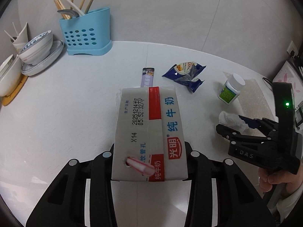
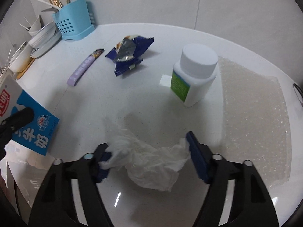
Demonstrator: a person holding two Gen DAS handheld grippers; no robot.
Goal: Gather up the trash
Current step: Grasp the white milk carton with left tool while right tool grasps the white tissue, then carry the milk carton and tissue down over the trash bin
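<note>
My left gripper (image 1: 149, 151) is shut on a grey milk carton (image 1: 149, 132) with a straw (image 1: 138, 165), held above the white table (image 1: 66, 113). The carton also shows at the left of the right wrist view (image 2: 32, 121). My right gripper (image 2: 149, 147) is shut on a crumpled white tissue (image 2: 149, 158), its blue pads touching both ends; it shows in the left wrist view (image 1: 233, 124) too. A blue snack wrapper (image 2: 128, 54), a purple sachet (image 2: 85, 67) and a white pill bottle (image 2: 195, 73) lie farther out.
A blue cutlery holder (image 1: 85, 34) with chopsticks and stacked bowls and plates (image 1: 36, 51) stand at the back left by the wall. A sheet of bubble wrap (image 2: 255, 113) lies at the right.
</note>
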